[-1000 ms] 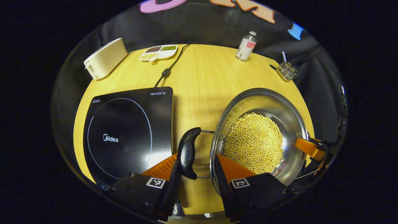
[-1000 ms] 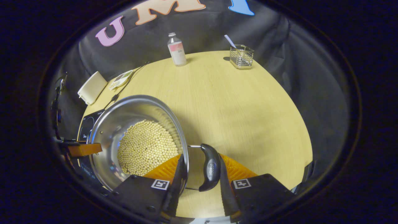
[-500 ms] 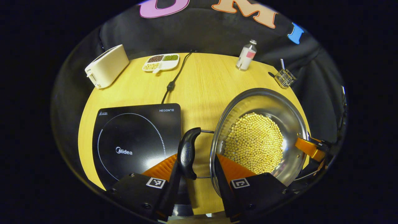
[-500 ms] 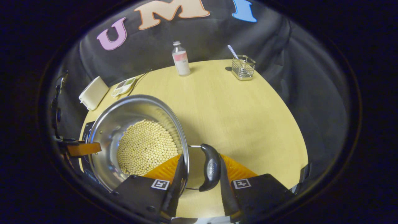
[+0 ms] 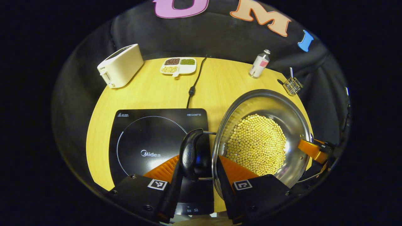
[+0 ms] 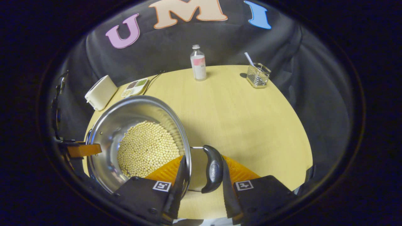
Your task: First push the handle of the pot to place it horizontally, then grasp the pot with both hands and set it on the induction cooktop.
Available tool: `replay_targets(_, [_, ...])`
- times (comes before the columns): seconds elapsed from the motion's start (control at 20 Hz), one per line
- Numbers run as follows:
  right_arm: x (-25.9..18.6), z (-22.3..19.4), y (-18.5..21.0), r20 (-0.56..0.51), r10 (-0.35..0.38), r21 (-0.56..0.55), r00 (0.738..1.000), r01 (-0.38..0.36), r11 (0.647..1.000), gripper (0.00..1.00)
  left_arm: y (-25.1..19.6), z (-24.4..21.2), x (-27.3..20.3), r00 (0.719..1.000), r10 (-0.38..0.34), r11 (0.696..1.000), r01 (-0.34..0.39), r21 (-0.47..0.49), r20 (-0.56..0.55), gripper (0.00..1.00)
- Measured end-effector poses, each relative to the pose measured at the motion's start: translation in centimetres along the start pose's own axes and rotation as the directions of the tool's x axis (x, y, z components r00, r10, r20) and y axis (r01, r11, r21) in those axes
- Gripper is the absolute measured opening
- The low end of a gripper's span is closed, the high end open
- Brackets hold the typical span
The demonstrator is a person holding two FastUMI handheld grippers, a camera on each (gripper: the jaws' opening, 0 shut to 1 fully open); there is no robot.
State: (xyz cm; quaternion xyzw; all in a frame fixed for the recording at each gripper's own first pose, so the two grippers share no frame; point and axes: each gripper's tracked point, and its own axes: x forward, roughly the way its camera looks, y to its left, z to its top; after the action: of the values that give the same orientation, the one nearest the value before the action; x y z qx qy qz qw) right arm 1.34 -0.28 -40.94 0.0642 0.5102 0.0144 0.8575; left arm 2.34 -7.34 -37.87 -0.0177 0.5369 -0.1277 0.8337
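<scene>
A steel pot [image 5: 260, 144] holding yellow beans hangs above the wooden table [image 5: 150, 94], held at both sides. My left gripper [image 5: 198, 175] is shut on the pot's black left handle [image 5: 189, 152], which lies horizontal next to the rim. That handle hovers over the right part of the black induction cooktop [image 5: 147, 135]. In the right gripper view, my right gripper [image 6: 201, 180] is shut on the other black handle [image 6: 213, 168], beside the pot [image 6: 141, 147]. Each view shows the opposite gripper's finger at the pot's far rim, right [image 5: 314, 150] and left [image 6: 83, 150].
A cream toaster [image 5: 121, 65] and a divided dish of beans [image 5: 178, 65] stand at the table's back left. The cooktop's cord [image 5: 193, 84] runs back between them. A small bottle [image 5: 259, 64] and a wire basket [image 5: 292, 85] stand at the back right.
Both grippers have carried the pot up and leftward. The cooktop has slid under the left handle, and more of the table shows behind the pot. Both grips are unchanged.
</scene>
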Motion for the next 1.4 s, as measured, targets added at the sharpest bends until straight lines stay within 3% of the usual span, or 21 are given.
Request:
replay_targets(0.3, [0.0, -0.2, 4.5, -0.012, 0.018, -0.018, 1.000, -0.018, 1.000, 0.55, 4.4, -0.2, -1.2, 1.000, 0.015, 0.999, -0.015, -0.036, -0.002, 0.64])
replay_targets(0.35, [0.1, -0.3, 5.4, -0.014, 0.022, -0.026, 1.000, -0.022, 0.999, 0.59, 5.3, -0.3, -1.2, 1.000, 0.022, 0.999, -0.022, -0.039, 0.000, 0.64])
replay_targets(0.4, [0.3, -0.4, 6.2, -0.019, 0.026, -0.034, 0.999, -0.027, 0.999, 0.54, 6.1, -0.4, -1.3, 1.000, 0.028, 0.998, -0.028, -0.049, -0.001, 0.64])
replay_targets(0.9, [1.9, -1.9, 14.5, -0.078, 0.076, -0.106, 0.994, -0.084, 0.991, 0.55, 14.2, -2.6, -1.7, 0.996, 0.070, 0.986, -0.077, -0.148, -0.053, 0.64])
replay_targets(1.4, [2.4, -2.0, 18.5, -0.072, 0.069, -0.110, 0.995, -0.077, 0.991, 0.59, 18.1, -2.4, -1.7, 0.996, 0.062, 0.984, -0.072, -0.162, -0.061, 0.62])
